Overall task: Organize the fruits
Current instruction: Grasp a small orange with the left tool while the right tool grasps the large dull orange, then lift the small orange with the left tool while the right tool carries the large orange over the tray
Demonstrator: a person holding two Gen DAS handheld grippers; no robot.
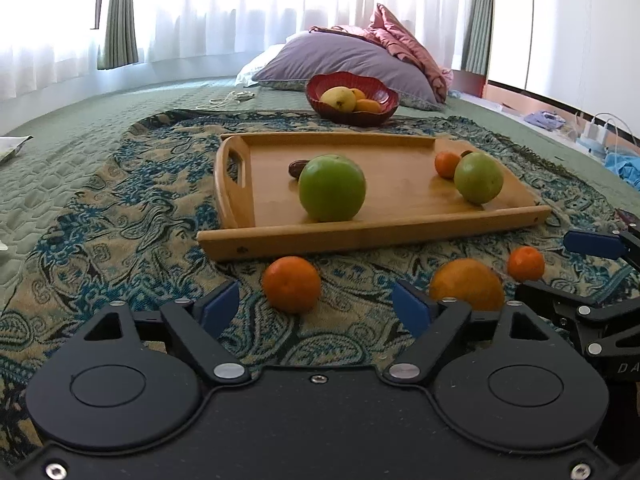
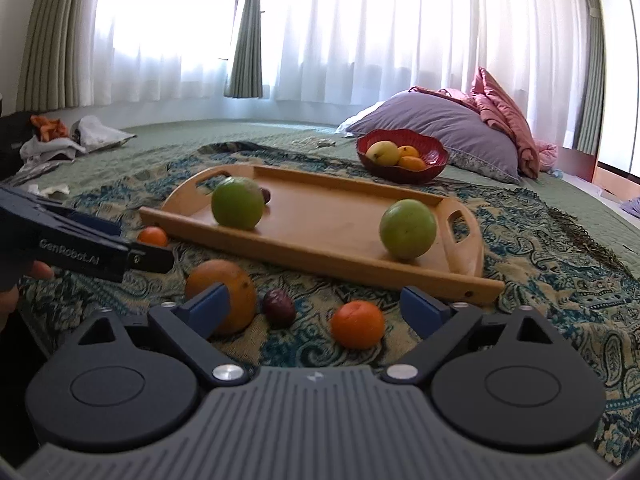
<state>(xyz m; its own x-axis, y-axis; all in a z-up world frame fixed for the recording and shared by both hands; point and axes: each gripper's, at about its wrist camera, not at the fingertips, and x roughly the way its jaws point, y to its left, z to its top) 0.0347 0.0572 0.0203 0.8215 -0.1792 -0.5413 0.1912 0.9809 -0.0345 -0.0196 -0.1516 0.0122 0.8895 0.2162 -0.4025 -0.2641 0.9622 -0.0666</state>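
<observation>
Just ahead of left hand-held gripper (image 1: 316, 306), small orange (image 1: 291, 284), fingers spread

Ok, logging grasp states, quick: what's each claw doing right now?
Left claw: open, holding nothing.
Right claw: open, holding nothing.

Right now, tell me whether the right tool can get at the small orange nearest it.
Probably yes: the right tool is open, and the small orange lies on the patterned cloth just ahead, unblocked.
</observation>
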